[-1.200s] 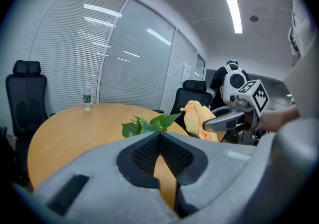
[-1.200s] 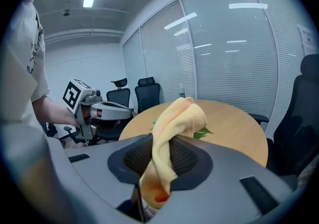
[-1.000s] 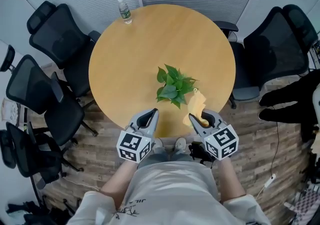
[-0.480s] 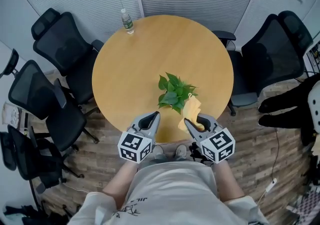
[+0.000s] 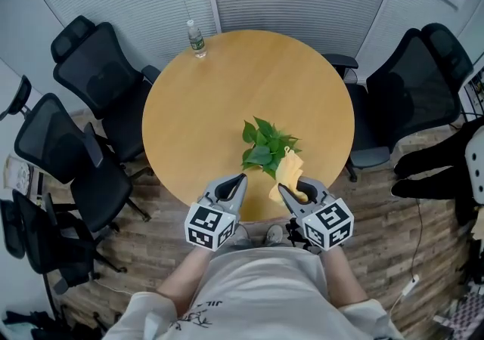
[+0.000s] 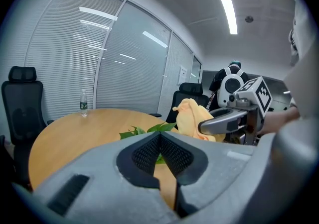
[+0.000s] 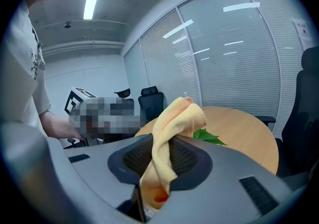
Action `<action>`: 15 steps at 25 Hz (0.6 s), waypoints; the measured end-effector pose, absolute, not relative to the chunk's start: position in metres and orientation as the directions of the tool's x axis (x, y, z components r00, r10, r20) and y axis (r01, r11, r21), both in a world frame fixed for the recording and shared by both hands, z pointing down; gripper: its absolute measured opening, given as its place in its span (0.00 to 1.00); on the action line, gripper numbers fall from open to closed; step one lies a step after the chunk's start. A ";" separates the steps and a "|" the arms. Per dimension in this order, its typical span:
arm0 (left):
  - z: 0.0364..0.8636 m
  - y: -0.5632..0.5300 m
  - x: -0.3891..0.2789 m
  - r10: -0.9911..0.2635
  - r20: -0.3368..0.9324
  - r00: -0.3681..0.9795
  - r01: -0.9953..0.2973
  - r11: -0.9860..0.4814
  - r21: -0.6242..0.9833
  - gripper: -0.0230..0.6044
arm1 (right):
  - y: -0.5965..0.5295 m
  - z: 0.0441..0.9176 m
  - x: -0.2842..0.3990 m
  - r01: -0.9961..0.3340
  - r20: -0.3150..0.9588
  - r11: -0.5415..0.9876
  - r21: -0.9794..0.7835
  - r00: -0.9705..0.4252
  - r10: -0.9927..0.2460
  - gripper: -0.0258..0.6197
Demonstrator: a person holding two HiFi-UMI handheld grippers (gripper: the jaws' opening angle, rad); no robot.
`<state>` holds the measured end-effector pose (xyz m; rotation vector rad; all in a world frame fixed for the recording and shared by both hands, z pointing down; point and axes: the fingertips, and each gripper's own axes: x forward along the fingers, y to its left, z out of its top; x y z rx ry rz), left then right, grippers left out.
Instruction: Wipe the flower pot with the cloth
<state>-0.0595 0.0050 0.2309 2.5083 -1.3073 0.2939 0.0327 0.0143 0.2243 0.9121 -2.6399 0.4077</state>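
A small leafy green plant [image 5: 265, 144] stands on the round wooden table [image 5: 212, 104], near its front edge; the leaves hide its pot. My right gripper [image 5: 283, 188] is shut on a yellow cloth [image 5: 288, 170], which stands up from the jaws and touches the plant's right-hand leaves. In the right gripper view the cloth [image 7: 172, 136] is pinched between the pads, with the leaves [image 7: 207, 137] just beyond. My left gripper [image 5: 241, 177] is shut and empty, at the table edge just left of the plant. In the left gripper view the leaves [image 6: 149, 129] and the cloth [image 6: 192, 117] lie ahead.
A water bottle [image 5: 196, 38] stands at the table's far edge. Black office chairs stand at the left [image 5: 91, 74] and right [image 5: 412, 81]. A black-and-white figure [image 5: 450, 161] is at the right edge. Slatted blinds close off the back.
My right gripper has carried the cloth a little up and toward the plant, so the cloth now meets the leaves. The left gripper has stayed in place, shut.
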 end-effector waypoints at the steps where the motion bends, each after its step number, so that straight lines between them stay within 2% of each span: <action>1: 0.231 0.005 -0.059 -0.762 0.313 0.568 -0.822 -0.545 0.166 0.05 | 0.014 0.225 0.032 -0.635 0.385 0.754 -0.165 -0.746 -0.544 0.17; 15: 0.230 0.004 -0.050 -0.748 0.311 0.586 -0.809 -0.561 0.174 0.05 | 0.017 0.225 0.039 -0.640 0.385 0.747 -0.182 -0.745 -0.544 0.17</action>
